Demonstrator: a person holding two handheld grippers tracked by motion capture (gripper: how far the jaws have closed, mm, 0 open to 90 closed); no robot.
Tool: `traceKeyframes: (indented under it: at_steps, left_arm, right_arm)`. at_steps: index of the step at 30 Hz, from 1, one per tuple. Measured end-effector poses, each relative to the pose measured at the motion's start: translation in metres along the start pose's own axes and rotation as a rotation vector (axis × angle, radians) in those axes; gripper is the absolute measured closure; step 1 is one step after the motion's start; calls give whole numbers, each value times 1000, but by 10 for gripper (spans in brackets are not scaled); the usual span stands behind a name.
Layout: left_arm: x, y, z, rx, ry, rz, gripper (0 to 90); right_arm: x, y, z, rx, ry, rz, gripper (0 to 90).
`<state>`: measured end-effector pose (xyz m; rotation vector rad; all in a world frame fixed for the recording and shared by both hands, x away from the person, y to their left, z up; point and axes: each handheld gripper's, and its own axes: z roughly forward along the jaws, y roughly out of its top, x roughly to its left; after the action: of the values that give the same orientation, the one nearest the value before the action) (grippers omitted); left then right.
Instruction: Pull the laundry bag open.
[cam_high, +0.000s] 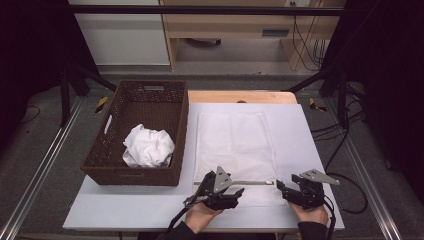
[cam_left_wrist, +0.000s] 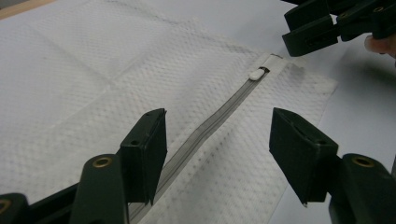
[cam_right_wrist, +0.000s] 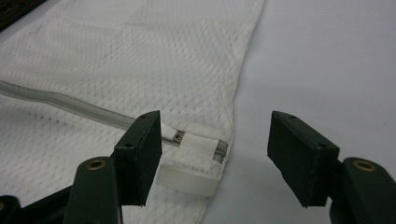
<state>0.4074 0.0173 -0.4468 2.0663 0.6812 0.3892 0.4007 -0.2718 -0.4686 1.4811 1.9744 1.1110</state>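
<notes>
Flat mesh bag (cam_high: 232, 145) — zipper (cam_high: 250, 183) runs left-right along near edge; left gripper (cam_high: 220, 192), right gripper (cam_high: 295, 192) spread.

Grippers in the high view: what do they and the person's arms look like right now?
Both the left gripper and right gripper are black, each with two blocky jaws and a grey three-cornered plate on top. A black cable trails from each. The person wears dark sleeves.

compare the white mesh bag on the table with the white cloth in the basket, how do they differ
The mesh bag lies spread flat on the table; the white cloth sits crumpled in a heap inside the brown basket. The mesh bag has a grey zipper along its near edge; the white cloth shows none. Both are white fabric.
</notes>
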Motion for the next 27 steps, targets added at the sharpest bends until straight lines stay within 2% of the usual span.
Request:
traceKeyframes:
  at_steps: [3,10,12,15,17,20,23,27]
  left_arm:
    - [-3,2,12,9,-19,-3,385]
    - [-10,6,36,28,-53,-10,499]
    - [-13,7,41,32,-57,-4,532]
    - [-18,7,51,47,-60,10,586]
    - [-20,5,56,62,-59,16,621]
    - [-23,3,62,87,-56,36,689]
    - [-22,3,65,98,-68,24,754]
    - [-24,2,68,112,-87,22,820]
  right_arm:
    - [0,-3,1,15,11,5,352]
    - [1,-7,6,45,19,-12,385]
    - [1,-7,6,50,20,-10,395]
    - [0,-8,7,64,15,-35,412]
    - [0,-8,7,69,19,-28,431]
    - [-2,-8,8,79,40,-16,486]
    - [-2,-8,10,102,63,-6,512]
    - [1,-9,12,113,51,-41,538]
